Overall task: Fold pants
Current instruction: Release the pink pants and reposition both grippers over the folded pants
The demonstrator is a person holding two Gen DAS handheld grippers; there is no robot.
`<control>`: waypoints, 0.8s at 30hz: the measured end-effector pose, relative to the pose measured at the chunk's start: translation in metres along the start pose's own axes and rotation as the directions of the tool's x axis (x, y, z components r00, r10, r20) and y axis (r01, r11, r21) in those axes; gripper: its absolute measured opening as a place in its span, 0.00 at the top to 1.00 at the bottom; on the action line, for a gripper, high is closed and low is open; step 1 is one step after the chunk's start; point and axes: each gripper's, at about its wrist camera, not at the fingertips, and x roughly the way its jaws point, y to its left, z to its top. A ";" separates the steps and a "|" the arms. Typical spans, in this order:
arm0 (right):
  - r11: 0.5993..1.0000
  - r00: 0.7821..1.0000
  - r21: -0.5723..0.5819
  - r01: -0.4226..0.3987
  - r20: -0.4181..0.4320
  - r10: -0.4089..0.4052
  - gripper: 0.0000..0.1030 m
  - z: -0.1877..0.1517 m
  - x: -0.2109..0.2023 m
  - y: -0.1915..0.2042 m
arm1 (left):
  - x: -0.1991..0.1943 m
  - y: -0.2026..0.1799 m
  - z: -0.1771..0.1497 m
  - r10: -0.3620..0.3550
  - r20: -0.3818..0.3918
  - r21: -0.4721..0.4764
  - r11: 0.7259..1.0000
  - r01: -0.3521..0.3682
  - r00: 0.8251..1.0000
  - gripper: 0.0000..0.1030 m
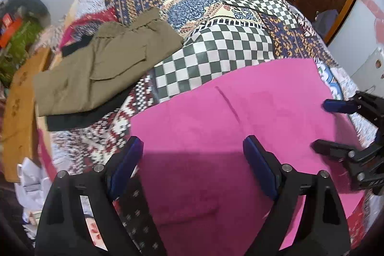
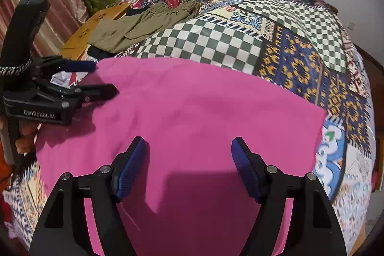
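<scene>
Folding the pink pants (image 2: 192,112), flat on the bed (image 2: 216,44) at 12 o'clock of both released grippers, left (image 1: 193,148) and right (image 2: 189,148), likely calls for pinching matching edge corners together.

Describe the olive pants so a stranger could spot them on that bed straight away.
Start at the bed's patchwork bedspread with its checkerboard patches. Beyond the big flat pink garment nearest the grippers, toward the left edge of the bed, lie the olive pants, already folded. They are the only khaki-green piece, stacked on a dark garment that peeks out beneath.
</scene>
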 end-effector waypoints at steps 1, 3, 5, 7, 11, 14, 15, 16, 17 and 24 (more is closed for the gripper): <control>1.000 1.000 0.002 0.002 0.003 -0.002 0.31 -0.004 -0.003 0.000 | -0.003 0.000 -0.003 0.016 0.010 0.004 1.000 -0.016 1.000 0.14; 1.000 1.000 0.017 0.002 0.009 -0.002 0.31 -0.012 -0.008 -0.001 | -0.012 0.001 -0.012 0.038 0.028 -0.001 0.999 -0.038 0.999 0.13; 1.000 1.000 0.028 0.005 0.013 -0.006 0.31 -0.020 -0.014 -0.001 | -0.018 0.004 -0.019 0.040 0.030 -0.016 0.999 -0.039 0.999 0.13; 0.999 1.000 0.036 0.011 0.013 -0.011 0.31 -0.028 -0.020 -0.001 | -0.024 0.006 -0.025 0.046 0.035 -0.031 0.999 -0.045 0.998 0.13; 0.998 1.000 0.067 0.021 0.013 -0.022 0.31 -0.045 -0.032 -0.001 | -0.036 0.009 -0.039 0.050 0.035 -0.056 0.997 -0.048 0.998 0.13; 0.994 0.999 0.107 0.027 0.027 -0.030 0.28 -0.060 -0.042 -0.001 | -0.043 0.009 -0.051 0.054 0.037 -0.073 0.996 -0.052 0.998 0.09; 0.992 0.999 0.120 0.025 0.026 -0.028 0.28 -0.064 -0.045 -0.001 | -0.045 0.009 -0.054 0.059 0.040 -0.077 0.995 -0.055 0.997 0.08; 0.991 0.999 0.133 0.024 0.028 -0.028 0.27 -0.070 -0.047 -0.001 | -0.047 0.009 -0.058 0.061 0.041 -0.079 0.995 -0.058 0.997 0.08; 0.990 0.999 0.139 0.030 0.034 -0.035 0.26 -0.074 -0.050 -0.001 | -0.049 0.009 -0.062 0.061 0.041 -0.081 0.995 -0.057 0.997 0.08; 0.985 0.995 0.154 0.084 0.045 -0.092 0.23 -0.096 -0.065 0.003 | -0.061 0.011 -0.078 0.057 0.037 -0.115 0.992 -0.053 0.998 0.08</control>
